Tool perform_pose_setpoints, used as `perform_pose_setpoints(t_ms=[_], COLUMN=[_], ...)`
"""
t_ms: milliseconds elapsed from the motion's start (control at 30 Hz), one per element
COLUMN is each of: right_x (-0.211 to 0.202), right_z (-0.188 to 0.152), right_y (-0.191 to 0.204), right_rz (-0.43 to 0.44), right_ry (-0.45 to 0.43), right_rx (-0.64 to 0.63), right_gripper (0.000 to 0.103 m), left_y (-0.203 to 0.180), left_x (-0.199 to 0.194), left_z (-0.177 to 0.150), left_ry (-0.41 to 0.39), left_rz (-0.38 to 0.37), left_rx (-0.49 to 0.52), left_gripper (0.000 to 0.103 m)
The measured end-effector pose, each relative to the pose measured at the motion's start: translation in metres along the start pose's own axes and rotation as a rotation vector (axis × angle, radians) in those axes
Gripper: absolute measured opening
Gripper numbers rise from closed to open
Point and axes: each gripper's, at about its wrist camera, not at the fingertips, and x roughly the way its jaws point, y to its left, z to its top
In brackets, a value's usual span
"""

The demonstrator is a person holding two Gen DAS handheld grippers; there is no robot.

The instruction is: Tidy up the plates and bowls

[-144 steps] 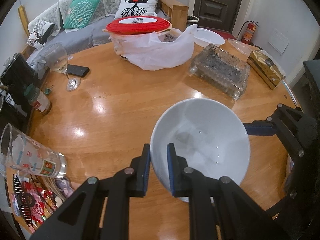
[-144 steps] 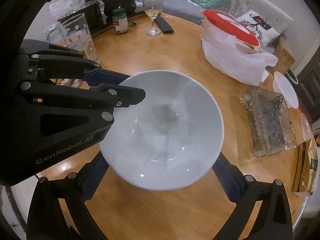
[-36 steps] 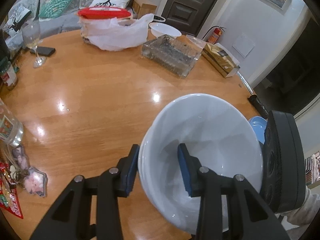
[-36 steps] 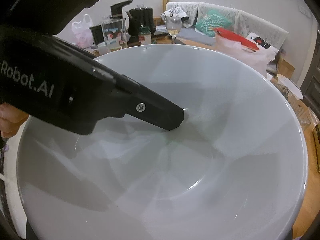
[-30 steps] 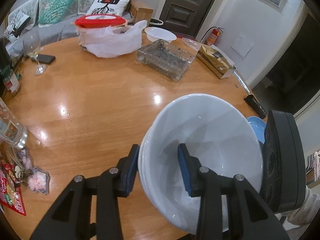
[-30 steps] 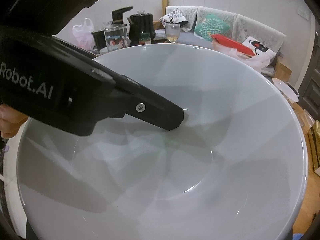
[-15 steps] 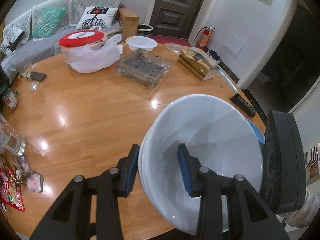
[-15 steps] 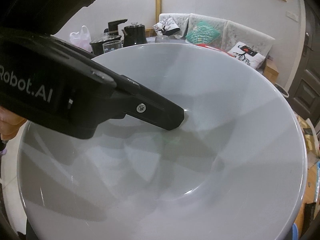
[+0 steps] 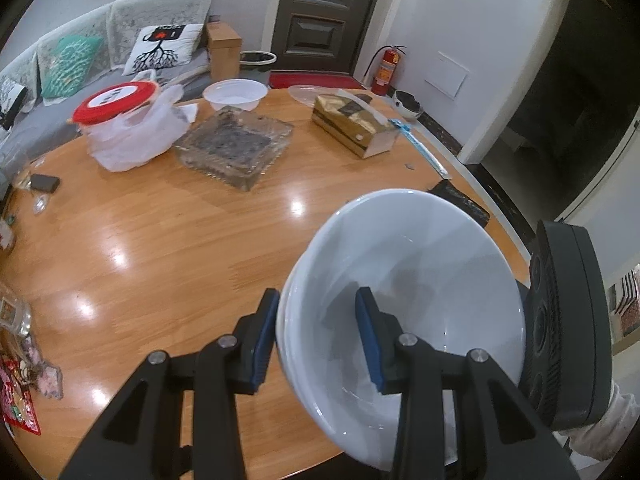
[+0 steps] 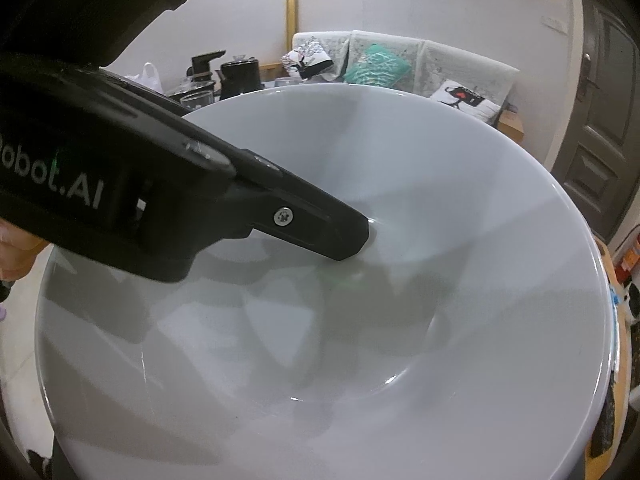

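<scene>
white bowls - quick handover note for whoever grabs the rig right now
Left hand-held gripper: shut on the rim of the white bowls, two nested, one finger inside, one outside, held tilted above the near edge of the wooden table.
Right hand-held gripper: its own fingers are hidden; the bowls fill its view.
Done: two bowls nested.
Left: set the stack down; a white plastic bowl sits at the table's far side, not yet gathered.

A round wooden table (image 9: 168,240) carries a glass tray (image 9: 234,146), bagged red-lidded container (image 9: 120,128), gold box (image 9: 354,126) and white bowl (image 9: 235,96) toward its far edge.
</scene>
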Motion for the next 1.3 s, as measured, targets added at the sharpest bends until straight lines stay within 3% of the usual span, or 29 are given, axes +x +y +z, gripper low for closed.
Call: perform_pose_setpoints(t_ms=[833,1300], right_x=[-0.046,-0.064], right_z=[-0.057,-0.096], right_y=[-0.079,-0.111], right_rz=[-0.086,-0.123], right_ry=[0.026,0.085], right_rx=[0.092,0.127], right_gripper=[0.102,0.102], left_y=[-0.095,-0.13], left_x=[0.059,0.101], left_z=[0.028,0.032], left_ry=[0.046,0.08], left_rz=[-0.084,-0.151], left_rx=[0.088,0.098], left_gripper=[0.034,0.034])
